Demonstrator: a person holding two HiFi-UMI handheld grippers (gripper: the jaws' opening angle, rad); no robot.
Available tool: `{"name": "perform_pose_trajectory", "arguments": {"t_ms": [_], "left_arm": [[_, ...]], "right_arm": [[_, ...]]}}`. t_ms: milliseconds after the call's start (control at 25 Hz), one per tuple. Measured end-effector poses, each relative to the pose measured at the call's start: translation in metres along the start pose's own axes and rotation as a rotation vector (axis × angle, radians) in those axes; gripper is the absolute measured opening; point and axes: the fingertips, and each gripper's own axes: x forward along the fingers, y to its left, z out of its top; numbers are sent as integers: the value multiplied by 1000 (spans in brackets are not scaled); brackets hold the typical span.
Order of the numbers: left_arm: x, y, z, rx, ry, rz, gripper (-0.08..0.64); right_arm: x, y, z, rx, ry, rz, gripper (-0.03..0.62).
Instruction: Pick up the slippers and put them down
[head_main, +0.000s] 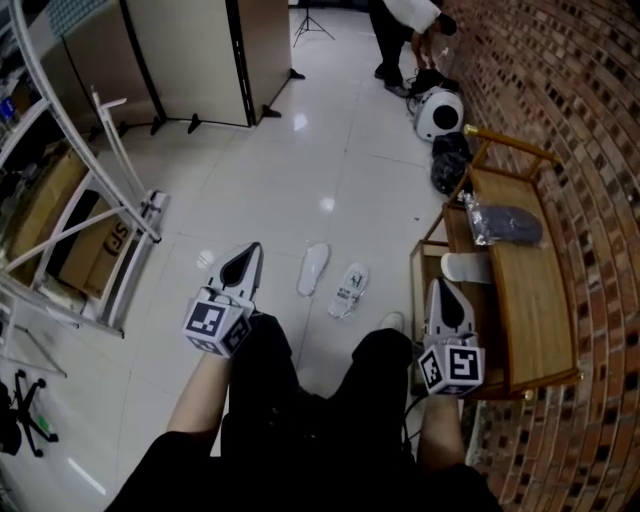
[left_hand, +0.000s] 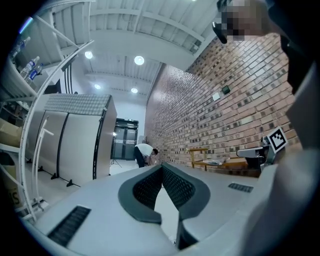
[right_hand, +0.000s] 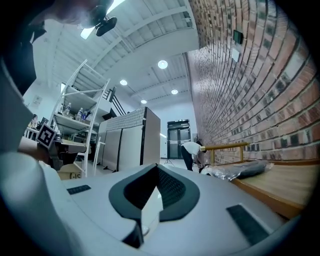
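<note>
Both grippers empty; slippers on the floor.
The left gripper (head_main: 250, 256) and right gripper (head_main: 440, 292) both have jaws closed together on nothing. Two white slippers (head_main: 313, 268) (head_main: 349, 290) lie side by side on the tiled floor (head_main: 300, 160) between the grippers, left of the wooden bench (head_main: 530, 290).

A glossy white tiled floor (head_main: 330, 150) fills the middle of the head view. Two white slippers (head_main: 314, 269) lie on it at centre, side by side and slightly apart. At the right edge stands a wooden bench (head_main: 545, 300), with a plastic-wrapped dark bundle (head_main: 503, 224) on its top. Above the bench in the frame, a black bag (head_main: 450, 160) sits on the floor.
</note>
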Motion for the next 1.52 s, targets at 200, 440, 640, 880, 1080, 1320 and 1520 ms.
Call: {"name": "perform_pose_trajectory", "arguments": {"t_ms": [200,440,640,880,1080,1320,1520], "left_arm": [[31,3,5,0,-3,-8,3],[67,12,9,-12,-28,-32,3],[91,10,10,-20,-18,-51,3],[121,-8,1,-14,-19,-139,3],[158,-57,-1,-17,-18,-262,3],[188,-129,7,-28,-19,-407,3],[205,-179,11,-3,-23,-504,3]], "right_arm": [[20,-15,11,-9,-21,-7,9],[44,-36,18,-11,-31,-32,8],[56,-50,15,0,-26,-67,8],[45,-60,16,-24,-20,-96,9],[9,-92,24,-30,-13,-218,9],[-36,-122,41,-60,-39,-307,9],[-62,-139,49,-63,-51,-366,8]]}}
